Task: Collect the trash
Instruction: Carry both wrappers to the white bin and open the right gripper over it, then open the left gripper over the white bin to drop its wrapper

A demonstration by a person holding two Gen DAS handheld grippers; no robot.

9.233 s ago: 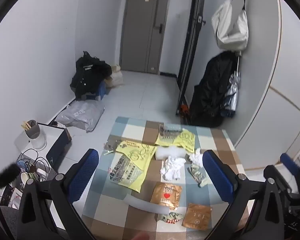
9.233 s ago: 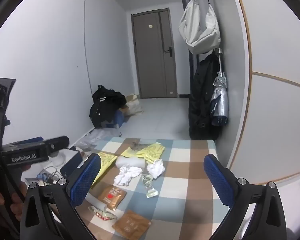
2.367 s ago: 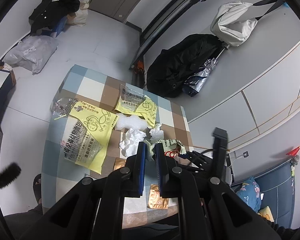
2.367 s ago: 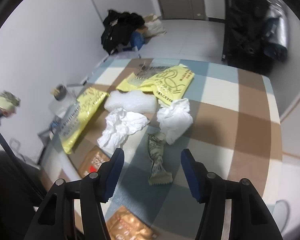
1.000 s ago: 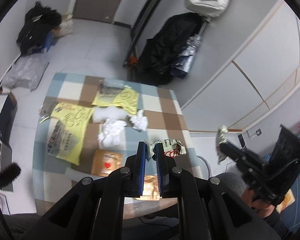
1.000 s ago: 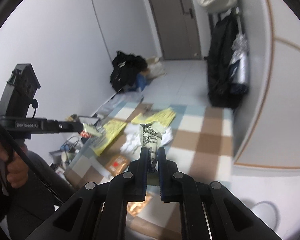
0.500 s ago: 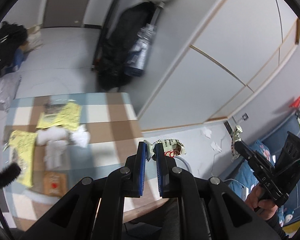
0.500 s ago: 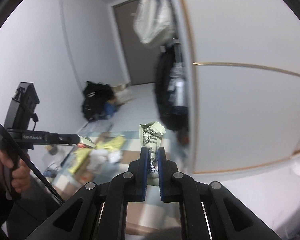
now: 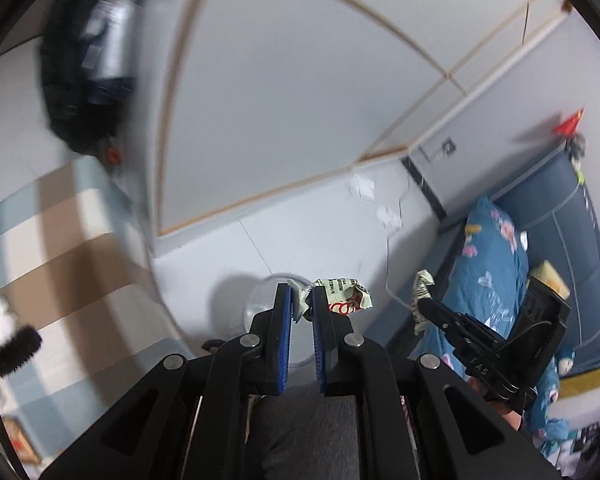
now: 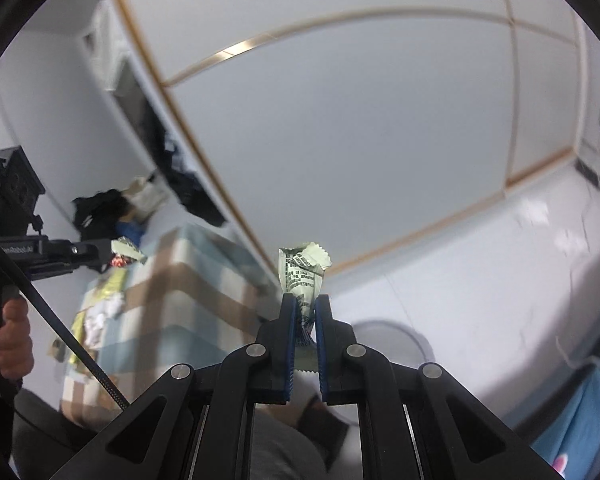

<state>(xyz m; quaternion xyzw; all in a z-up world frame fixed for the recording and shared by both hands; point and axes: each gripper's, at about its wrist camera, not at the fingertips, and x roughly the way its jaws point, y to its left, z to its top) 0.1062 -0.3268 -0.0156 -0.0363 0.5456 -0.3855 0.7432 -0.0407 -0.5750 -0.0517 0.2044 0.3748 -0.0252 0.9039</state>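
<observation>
Carrying step: left gripper (image 9: 302,304) and right gripper (image 10: 303,312) each clamp a crumpled wrapper (image 9: 342,294) above the bin (image 9: 260,304); next, release.

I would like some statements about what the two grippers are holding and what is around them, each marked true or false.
1. The left gripper is clamped on a crumpled wrapper with red print. True.
2. The right gripper is open and carries nothing. False: it is closed on a twisted wrapper with black print.
3. A round clear bin stands on the floor behind the left gripper's fingers. True.
4. The checkered table carries no more trash. False: yellow bags and white tissues lie on it.
</observation>
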